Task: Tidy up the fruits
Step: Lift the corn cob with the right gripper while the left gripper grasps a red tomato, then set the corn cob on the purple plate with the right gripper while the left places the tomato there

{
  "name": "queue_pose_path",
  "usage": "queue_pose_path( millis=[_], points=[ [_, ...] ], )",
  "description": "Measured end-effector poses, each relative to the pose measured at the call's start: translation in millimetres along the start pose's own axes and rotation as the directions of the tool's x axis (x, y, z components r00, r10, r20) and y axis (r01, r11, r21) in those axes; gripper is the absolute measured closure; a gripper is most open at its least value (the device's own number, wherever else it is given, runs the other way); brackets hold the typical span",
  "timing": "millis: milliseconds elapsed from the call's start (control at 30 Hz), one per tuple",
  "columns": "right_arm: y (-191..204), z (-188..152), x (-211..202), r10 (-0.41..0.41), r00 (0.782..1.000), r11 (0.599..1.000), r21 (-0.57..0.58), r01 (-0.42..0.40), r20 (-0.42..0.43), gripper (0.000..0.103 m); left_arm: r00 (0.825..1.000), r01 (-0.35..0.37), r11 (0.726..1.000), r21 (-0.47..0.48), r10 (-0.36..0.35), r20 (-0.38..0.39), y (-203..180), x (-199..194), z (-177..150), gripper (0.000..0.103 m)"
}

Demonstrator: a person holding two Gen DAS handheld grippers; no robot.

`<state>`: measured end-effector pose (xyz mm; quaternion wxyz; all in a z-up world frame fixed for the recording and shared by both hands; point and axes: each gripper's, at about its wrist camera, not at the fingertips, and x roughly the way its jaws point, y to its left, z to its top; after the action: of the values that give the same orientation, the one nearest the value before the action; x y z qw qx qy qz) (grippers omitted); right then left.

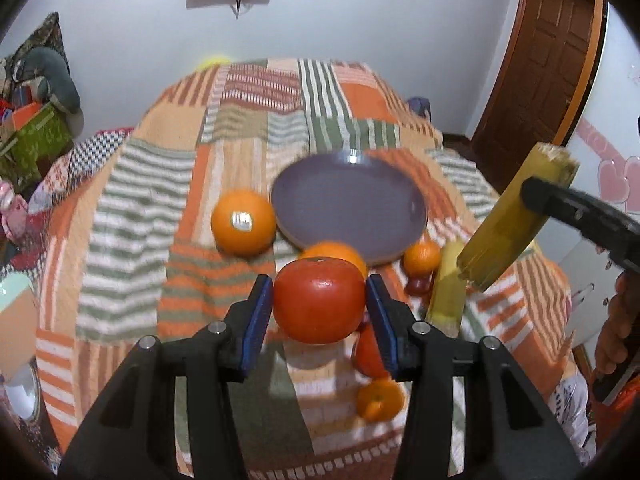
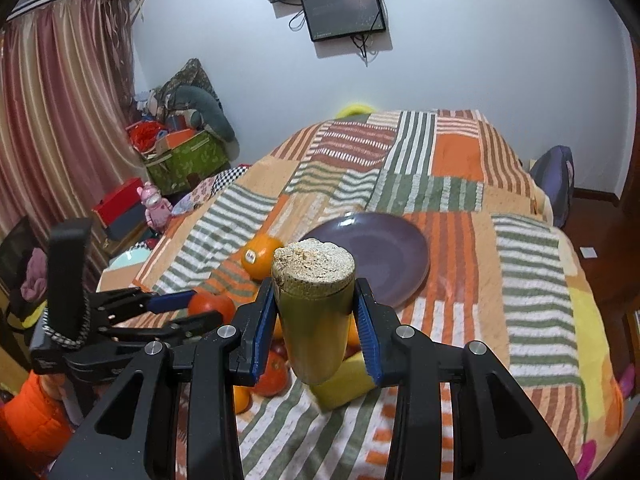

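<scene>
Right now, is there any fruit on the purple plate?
No, the plate is bare; the orange sits beside it on the blanket.

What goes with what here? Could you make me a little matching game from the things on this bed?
Things:
1. tomato
2. sugarcane piece
3. purple plate
4. stickered orange

States:
A. empty, lying on the blanket
B. gripped in the left claw
C. resting on the blanket just left of the plate
D. gripped in the right claw

Pairs: 1-B, 2-D, 3-A, 4-C
</scene>
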<state>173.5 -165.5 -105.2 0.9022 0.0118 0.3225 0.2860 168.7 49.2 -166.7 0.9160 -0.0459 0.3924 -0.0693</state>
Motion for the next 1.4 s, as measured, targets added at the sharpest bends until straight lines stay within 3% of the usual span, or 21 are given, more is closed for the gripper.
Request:
queue_pose_path(
  millis=[400, 933, 1400],
  points=[
    [-20.4, 23.7, 19.1, -0.035, 0.999, 0.999, -0.008, 0.035, 0.019, 0.068, 0.999, -0.021, 1.0, 0.021, 0.02, 0.049, -1.1, 23.6, 48.5, 0.056],
    [-47.9, 27.6, 102.1, -0.022, 0.989, 0.999, 0.036, 0.027, -0.144, 0.068, 0.995, -0.052, 0.997, 0.05, 0.056, -0.081, 7.4, 121.2, 74.1, 0.056],
    [-74.9, 45.7, 150.6, 0.015, 0.984, 0.995, 0.101, 0.003, -0.178, 0.068, 0.987, -0.011, 0.997, 0.076, 0.023, -0.157, 8.0, 165.0, 86.8, 0.055]
  ],
)
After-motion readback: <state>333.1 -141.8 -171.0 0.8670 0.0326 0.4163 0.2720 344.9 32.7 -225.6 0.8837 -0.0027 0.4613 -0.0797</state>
